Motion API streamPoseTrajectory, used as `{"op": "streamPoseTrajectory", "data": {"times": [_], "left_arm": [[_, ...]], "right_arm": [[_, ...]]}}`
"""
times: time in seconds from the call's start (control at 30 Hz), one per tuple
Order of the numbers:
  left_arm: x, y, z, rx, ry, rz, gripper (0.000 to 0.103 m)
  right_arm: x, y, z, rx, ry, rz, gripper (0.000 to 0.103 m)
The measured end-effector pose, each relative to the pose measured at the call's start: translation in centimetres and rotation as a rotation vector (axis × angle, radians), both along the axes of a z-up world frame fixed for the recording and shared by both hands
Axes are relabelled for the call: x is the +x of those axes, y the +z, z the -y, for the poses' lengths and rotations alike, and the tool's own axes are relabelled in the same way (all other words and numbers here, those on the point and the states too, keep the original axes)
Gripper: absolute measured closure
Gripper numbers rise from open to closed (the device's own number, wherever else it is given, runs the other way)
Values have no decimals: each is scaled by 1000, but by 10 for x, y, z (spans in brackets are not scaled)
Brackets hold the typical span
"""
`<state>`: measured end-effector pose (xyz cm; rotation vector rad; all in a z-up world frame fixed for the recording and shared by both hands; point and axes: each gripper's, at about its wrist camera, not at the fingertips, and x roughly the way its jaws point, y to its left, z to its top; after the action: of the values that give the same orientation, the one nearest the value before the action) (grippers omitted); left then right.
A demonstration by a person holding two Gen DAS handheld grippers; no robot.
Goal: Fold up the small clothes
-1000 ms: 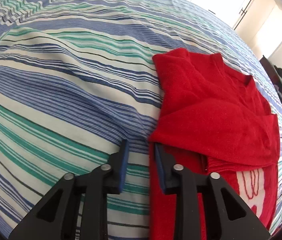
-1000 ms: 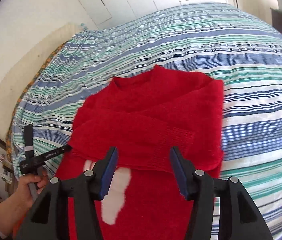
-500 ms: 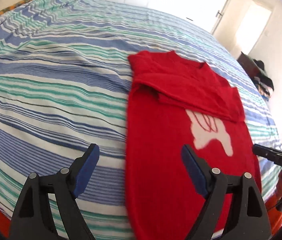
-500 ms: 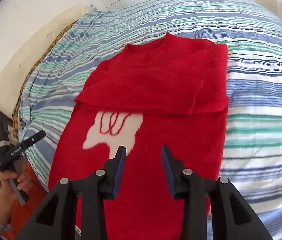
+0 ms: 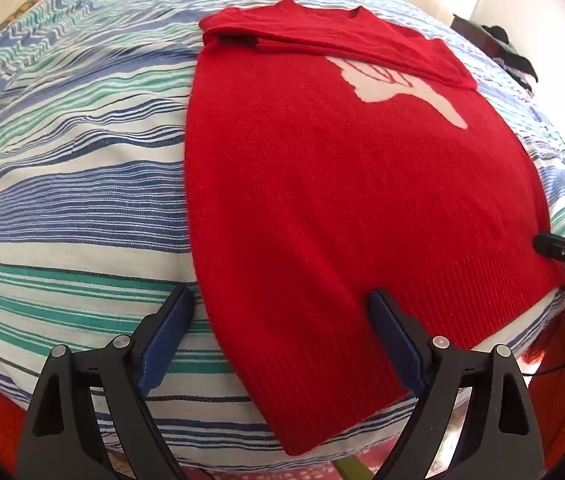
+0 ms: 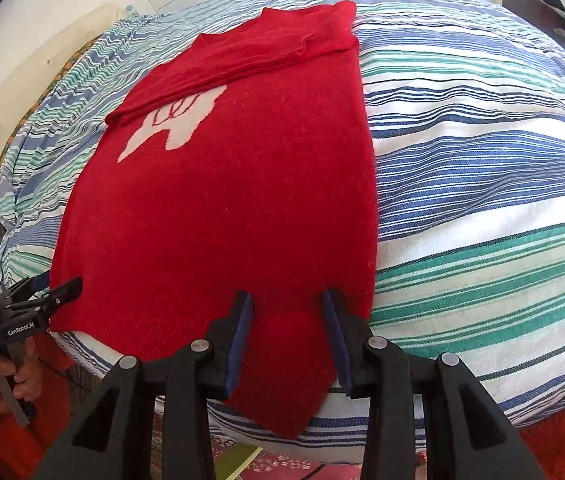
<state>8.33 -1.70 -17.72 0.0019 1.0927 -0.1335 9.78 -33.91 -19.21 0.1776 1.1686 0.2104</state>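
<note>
Knitwear, a red wool sweater [image 5: 322, 200] with a white motif and both sleeves folded across the chest, lies flat on the blue-, green- and white-striped bedspread [image 5: 74, 200], hem toward six o'clock. The left gripper [image 5: 278, 332] has just been opening; its wide jaws straddle the hem corner without pressing. The right gripper [image 6: 288, 336], narrowed, brackets the opposite hem corner; whether it pinches I cannot tell.
</note>
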Motion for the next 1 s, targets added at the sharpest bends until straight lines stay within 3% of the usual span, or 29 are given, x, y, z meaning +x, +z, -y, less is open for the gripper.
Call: {"op": "streamPoseTrajectory", "data": {"times": [1.0], "left_arm": [[-4,-8,7,27,-51,13,3]], "right_arm": [[-6,1,-1,13,-17,44,65]]}}
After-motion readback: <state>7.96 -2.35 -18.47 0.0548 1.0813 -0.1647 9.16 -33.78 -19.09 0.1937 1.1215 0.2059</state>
